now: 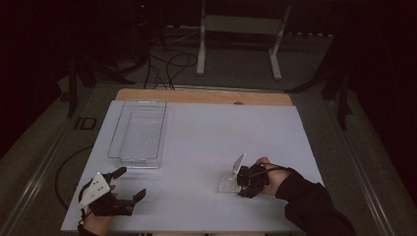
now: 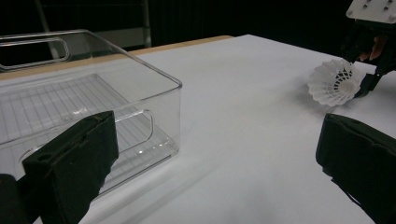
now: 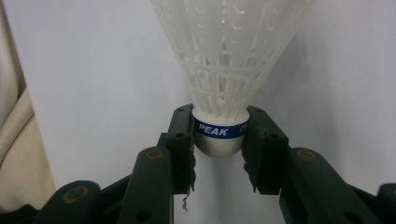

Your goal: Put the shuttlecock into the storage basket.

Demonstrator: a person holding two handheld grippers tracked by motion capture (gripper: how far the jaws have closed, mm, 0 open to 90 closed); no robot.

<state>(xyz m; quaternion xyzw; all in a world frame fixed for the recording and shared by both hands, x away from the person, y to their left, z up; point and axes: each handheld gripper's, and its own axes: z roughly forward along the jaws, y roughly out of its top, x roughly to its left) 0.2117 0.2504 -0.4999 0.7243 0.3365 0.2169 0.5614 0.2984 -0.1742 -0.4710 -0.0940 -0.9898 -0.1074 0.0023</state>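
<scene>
Right gripper view: the right tongs (image 3: 218,140) clamp the shuttlecock (image 3: 224,70) by its cork, skirt pointing away over the white worktop (image 3: 93,70). Farther left, the left tongs (image 1: 129,184) gape wide, holding nothing, near the clear bin (image 1: 139,132).

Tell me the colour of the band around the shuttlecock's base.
Blue with white lettering, on the white shuttlecock; the right gripper view shows it best.
</scene>
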